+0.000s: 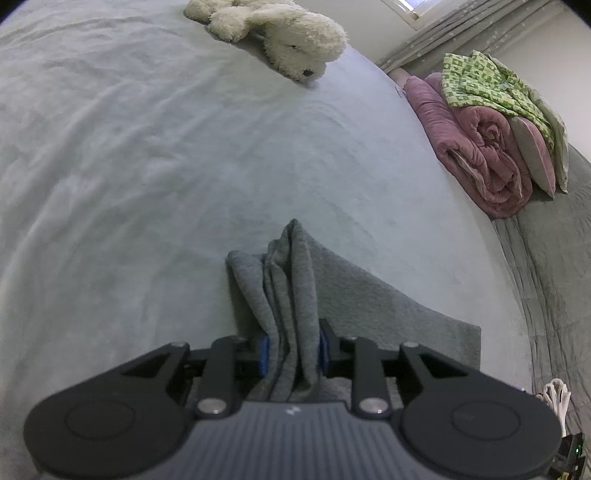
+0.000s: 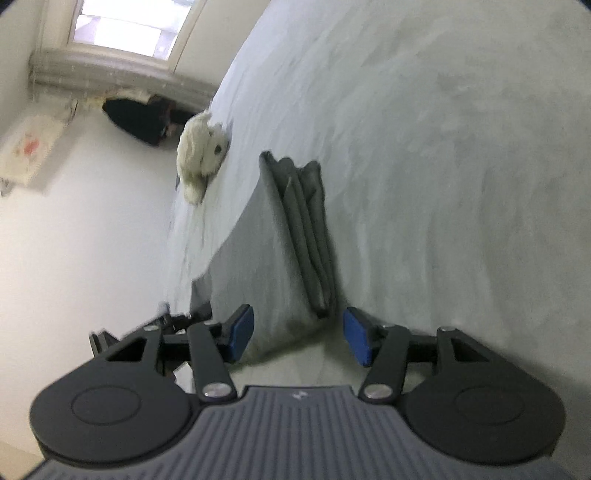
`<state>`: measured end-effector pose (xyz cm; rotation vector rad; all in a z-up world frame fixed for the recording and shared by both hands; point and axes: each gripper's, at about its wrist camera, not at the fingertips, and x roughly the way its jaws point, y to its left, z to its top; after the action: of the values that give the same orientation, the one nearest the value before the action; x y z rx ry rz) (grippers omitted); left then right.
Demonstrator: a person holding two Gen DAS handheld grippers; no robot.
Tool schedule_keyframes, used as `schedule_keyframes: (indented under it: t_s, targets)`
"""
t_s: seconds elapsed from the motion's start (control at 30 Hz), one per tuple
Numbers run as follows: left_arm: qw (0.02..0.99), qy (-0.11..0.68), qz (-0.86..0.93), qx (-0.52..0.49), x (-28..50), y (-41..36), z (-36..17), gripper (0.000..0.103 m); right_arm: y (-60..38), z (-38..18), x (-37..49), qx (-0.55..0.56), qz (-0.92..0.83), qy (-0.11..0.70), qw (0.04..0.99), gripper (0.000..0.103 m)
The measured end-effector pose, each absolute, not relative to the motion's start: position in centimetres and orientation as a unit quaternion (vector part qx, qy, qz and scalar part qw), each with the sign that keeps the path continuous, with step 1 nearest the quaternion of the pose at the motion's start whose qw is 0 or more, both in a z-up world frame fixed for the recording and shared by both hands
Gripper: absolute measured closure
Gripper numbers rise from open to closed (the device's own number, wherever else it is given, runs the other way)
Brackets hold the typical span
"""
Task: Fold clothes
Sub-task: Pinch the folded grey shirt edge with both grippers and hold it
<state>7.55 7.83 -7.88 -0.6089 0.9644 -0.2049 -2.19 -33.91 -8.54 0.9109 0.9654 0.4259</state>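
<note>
A grey garment (image 1: 295,288) lies on the pale bed sheet (image 1: 147,147), partly folded, with several layers bunched upward. My left gripper (image 1: 293,350) is shut on that bunched edge, the blue pads pressed against the cloth on both sides. In the right wrist view the same grey garment (image 2: 306,236) shows as a stacked fold running away from me, with a flat panel to its left. My right gripper (image 2: 298,338) stands open just short of the fold's near end, nothing between its blue pads (image 2: 242,332).
A cream plush toy (image 1: 280,33) lies at the far side of the bed, also seen as the plush toy (image 2: 201,158) near the bed edge. A rolled pink quilt (image 1: 480,147) with a green patterned cloth (image 1: 491,85) sits at the right.
</note>
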Motion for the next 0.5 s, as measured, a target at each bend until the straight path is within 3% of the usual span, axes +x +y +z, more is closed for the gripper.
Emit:
schedule_keyframes:
  t_s: [0.5]
  targets:
    - [0.829, 0.460, -0.094, -0.303, 7.6, 7.9, -7.9, 0.076, -33.3, -9.3, 0.3, 0.467, 0.175, 0.425, 0.755, 0.045]
